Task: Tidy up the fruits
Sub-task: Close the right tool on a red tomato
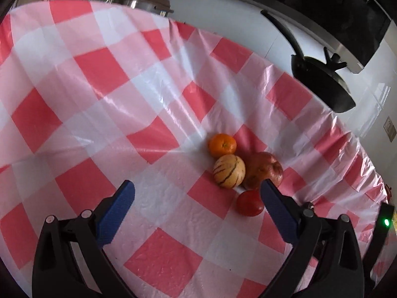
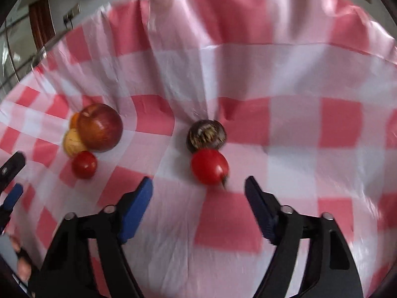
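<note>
Right wrist view: tomato (image 2: 209, 166) lies just ahead of the half-open, empty right claw (image 2: 198, 188), touching nothing.

No text legible — (none anywhere).

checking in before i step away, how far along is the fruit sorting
Looks done: orange, striped melon, apple and small tomato sit clustered. In hand: nothing; the right gripper is open just short of the second tomato. Left: that tomato and the dark fruit, apart from the group.
</note>
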`<act>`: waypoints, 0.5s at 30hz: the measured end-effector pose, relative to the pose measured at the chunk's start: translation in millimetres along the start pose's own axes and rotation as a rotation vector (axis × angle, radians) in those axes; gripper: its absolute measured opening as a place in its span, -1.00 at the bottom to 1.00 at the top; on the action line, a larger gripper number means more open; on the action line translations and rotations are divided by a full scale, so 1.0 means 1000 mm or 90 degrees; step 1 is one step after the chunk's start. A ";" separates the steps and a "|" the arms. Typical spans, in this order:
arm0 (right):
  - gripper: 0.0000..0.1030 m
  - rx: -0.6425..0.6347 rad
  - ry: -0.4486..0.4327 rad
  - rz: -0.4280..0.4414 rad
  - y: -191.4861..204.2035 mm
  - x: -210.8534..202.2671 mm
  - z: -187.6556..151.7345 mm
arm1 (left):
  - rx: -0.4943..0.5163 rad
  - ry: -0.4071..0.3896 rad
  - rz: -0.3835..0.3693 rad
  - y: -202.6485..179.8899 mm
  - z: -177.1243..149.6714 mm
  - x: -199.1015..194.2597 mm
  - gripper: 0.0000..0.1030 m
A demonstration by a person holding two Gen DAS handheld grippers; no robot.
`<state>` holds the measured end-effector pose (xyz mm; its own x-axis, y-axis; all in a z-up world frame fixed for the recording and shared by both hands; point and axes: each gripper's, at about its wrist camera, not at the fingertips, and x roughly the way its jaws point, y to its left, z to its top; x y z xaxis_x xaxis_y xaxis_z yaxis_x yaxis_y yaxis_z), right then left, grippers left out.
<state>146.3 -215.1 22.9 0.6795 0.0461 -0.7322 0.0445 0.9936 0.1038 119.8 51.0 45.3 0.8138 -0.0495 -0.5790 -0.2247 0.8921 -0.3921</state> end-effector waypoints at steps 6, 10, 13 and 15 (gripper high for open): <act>0.08 -0.008 0.032 -0.019 -0.001 0.023 0.015 | -0.003 0.011 0.004 0.001 -0.004 0.002 0.96; -0.36 -0.014 0.026 -0.042 -0.002 0.017 0.008 | 0.008 0.026 0.003 -0.002 -0.005 0.005 0.96; -0.36 0.004 0.002 -0.034 -0.006 0.000 -0.005 | 0.027 0.034 0.006 -0.005 -0.008 0.006 0.96; -0.36 0.040 -0.022 -0.014 -0.014 -0.014 -0.012 | 0.043 0.037 0.004 -0.009 -0.010 0.006 0.96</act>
<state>127.3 -228.3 23.6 0.7022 0.0203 -0.7117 0.1049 0.9857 0.1317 121.0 37.8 38.5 0.7797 -0.0671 -0.6225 -0.1921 0.9206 -0.3399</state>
